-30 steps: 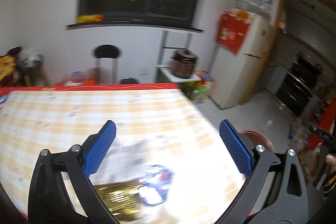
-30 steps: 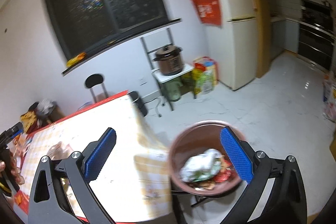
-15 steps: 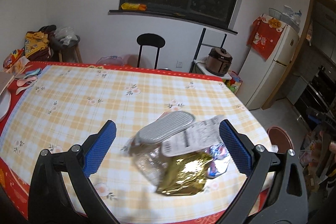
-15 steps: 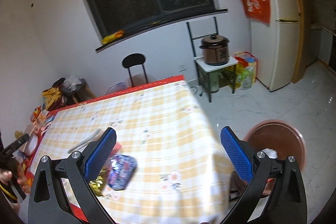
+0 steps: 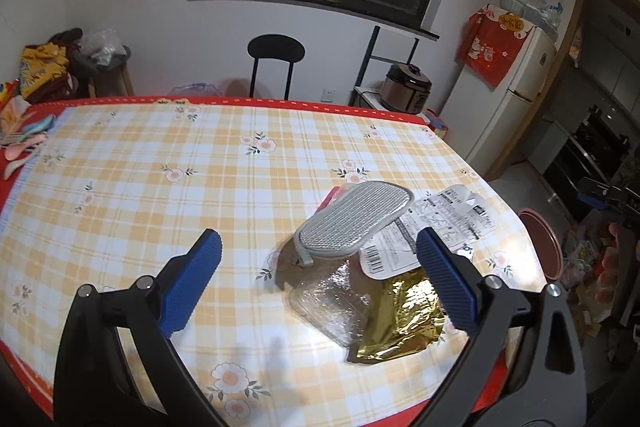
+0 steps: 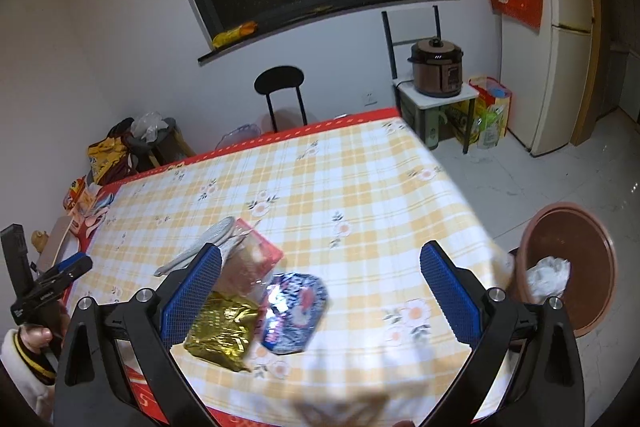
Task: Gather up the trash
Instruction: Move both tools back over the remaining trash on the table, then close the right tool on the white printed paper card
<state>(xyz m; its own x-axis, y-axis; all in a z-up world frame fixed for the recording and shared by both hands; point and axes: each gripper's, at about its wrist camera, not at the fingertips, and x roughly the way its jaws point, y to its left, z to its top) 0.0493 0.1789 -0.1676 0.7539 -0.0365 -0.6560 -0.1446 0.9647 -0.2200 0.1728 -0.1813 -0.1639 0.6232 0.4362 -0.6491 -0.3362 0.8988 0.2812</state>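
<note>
A pile of trash lies near the table's right front corner: a gold foil wrapper (image 5: 400,323), a clear plastic tray (image 5: 332,303), a white printed lid (image 5: 436,227) and a grey mesh pad (image 5: 352,219) on top. The right wrist view shows the gold wrapper (image 6: 222,327), a blue printed lid (image 6: 294,311) and a clear pack with pink (image 6: 252,259). My left gripper (image 5: 318,279) is open and empty above the pile. My right gripper (image 6: 320,291) is open and empty above the same pile. A brown trash bin (image 6: 568,267) holding white paper stands on the floor right of the table.
The table has a yellow checked cloth (image 5: 200,167) with red edges. Pastel spoons (image 5: 24,143) lie at its far left. A black chair (image 5: 276,63) stands behind it. A rice cooker (image 6: 436,67) on a stand and a fridge (image 6: 560,39) are at the right.
Both grippers swung back from the bin side toward the table. The trash pile now sits between each gripper's open fingers. The right view no longer looks down into the bin.
</note>
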